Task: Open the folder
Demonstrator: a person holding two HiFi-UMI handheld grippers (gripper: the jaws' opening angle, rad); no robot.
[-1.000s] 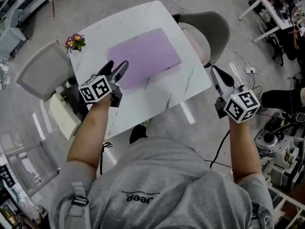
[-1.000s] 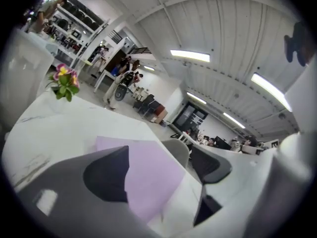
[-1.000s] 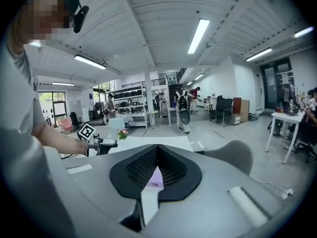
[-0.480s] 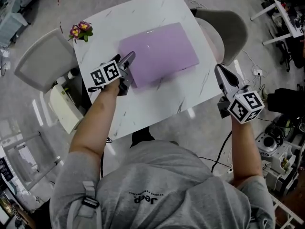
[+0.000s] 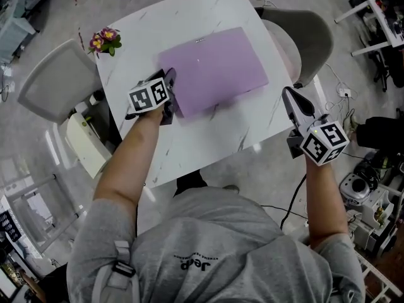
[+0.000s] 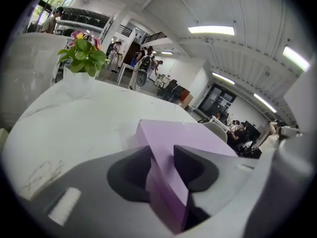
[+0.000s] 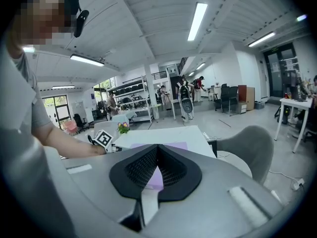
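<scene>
A closed lilac folder (image 5: 214,68) lies flat on the white marble table (image 5: 208,131). My left gripper (image 5: 169,81) is at the folder's near left corner. In the left gripper view its jaws are closing, with that corner (image 6: 171,152) between them and both pads against it. My right gripper (image 5: 294,97) hangs off the table's right edge, apart from the folder, its jaws together and nothing in them. In the right gripper view the folder (image 7: 171,146) shows as a thin lilac strip beyond the shut tips (image 7: 157,150).
A small pot of flowers (image 5: 104,41) stands at the table's far left corner, also in the left gripper view (image 6: 79,58). One grey chair (image 5: 53,81) is at the table's left and another (image 5: 309,36) at its right. Desks and cables lie farther off.
My left gripper came forward and down onto the folder's near left corner, and its wide jaws narrowed around it. The right gripper sank a little beside the table.
</scene>
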